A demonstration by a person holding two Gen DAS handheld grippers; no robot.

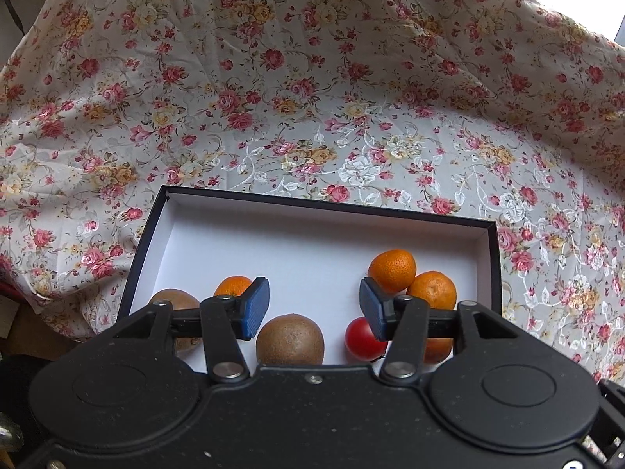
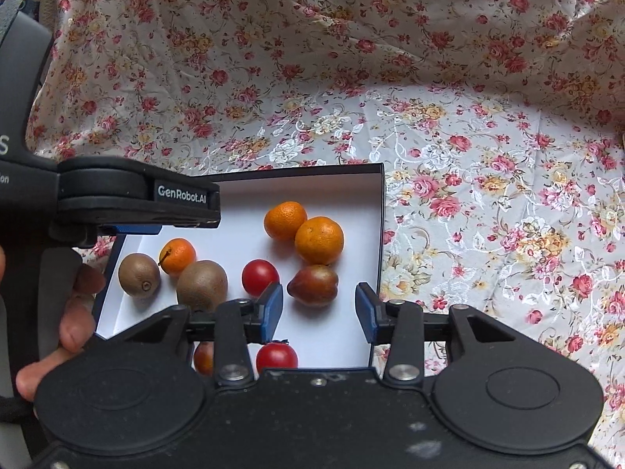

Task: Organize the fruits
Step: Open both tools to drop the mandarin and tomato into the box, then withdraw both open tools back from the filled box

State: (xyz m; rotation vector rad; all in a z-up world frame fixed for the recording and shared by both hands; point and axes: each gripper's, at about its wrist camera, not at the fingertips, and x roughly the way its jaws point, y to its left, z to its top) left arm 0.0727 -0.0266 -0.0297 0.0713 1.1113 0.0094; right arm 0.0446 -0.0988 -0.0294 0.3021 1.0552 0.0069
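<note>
A black box (image 1: pixel 320 204) with a white inside lies on the flowered cloth and holds the fruit. In the left wrist view I see two kiwis (image 1: pixel 290 339), three tangerines (image 1: pixel 392 271) and a red tomato (image 1: pixel 365 339). My left gripper (image 1: pixel 314 308) hovers open over the box's near part, nothing between its blue pads. In the right wrist view the same box (image 2: pixel 382 211) shows tangerines (image 2: pixel 319 240), kiwis (image 2: pixel 201 284), two tomatoes (image 2: pixel 259 276) and a reddish pear-shaped fruit (image 2: pixel 313 285). My right gripper (image 2: pixel 319 312) stands open above the box's near right corner, holding nothing.
The flowered cloth (image 1: pixel 312 97) covers the table and rises in folds behind the box. In the right wrist view the left gripper's body (image 2: pixel 136 195) and a person's hand (image 2: pixel 74 312) reach over the box's left side. Flat cloth (image 2: pixel 508 234) lies to the right.
</note>
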